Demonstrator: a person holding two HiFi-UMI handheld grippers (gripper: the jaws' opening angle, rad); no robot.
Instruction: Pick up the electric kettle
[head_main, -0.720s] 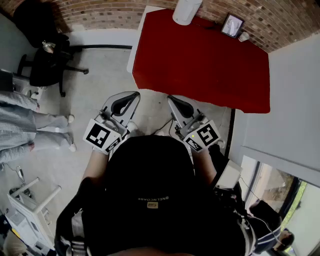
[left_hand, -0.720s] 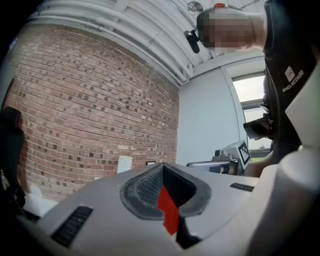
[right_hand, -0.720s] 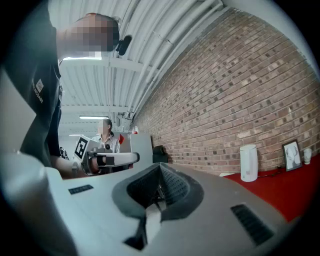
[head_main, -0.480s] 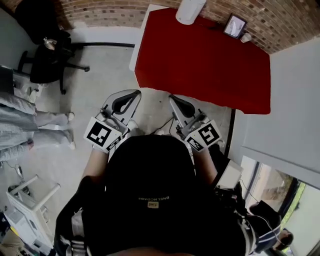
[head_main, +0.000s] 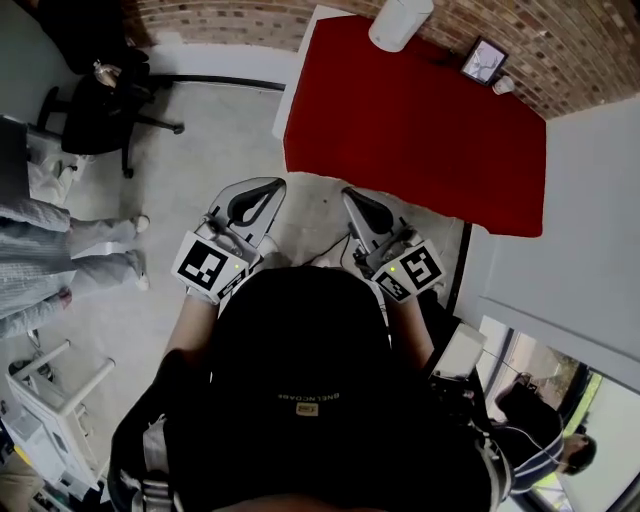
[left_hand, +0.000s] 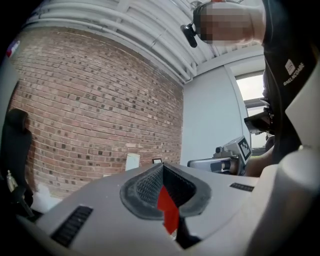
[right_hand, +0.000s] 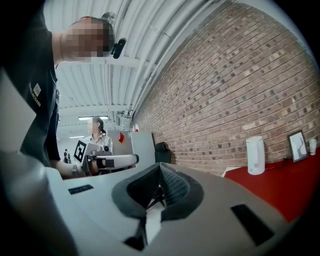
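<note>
Both grippers sit level in front of the chest, side by side, pointing toward the red-topped rectangular table (head_main: 420, 140).

- Left gripper (head_main: 270, 187): jaws clenched, mesh pads meeting at the tip, nothing between them.
- Right gripper (head_main: 350, 194): same, pads together, empty.

This reads as a carry posture for the approach, not a reach. Closed jaws won't snag anything on the way in.

Task's thing: the white cylindrical electric kettle (head_main: 400, 20) stands upright at the far edge of the table, by the brick wall (head_main: 230, 20), well apart from both grippers. A strip of grey concrete floor (head_main: 200, 150) lies between the person and the near table edge. A small black-framed picture (head_main: 484, 62) leans near the wall to the kettle's right (not touching it, so a side grasp looks unobstructed from here).

Judgement: the pick hasn't begun, and the step in hand is closing the distance. The jaws need opening before arrival, and the kettle body looks wide for them. No view shows the handle, so I can't say which side to come in from. The black office chair (head_main: 100, 110) and a bystander's legs (head_main: 60, 250) are off left, out of the path.
</note>
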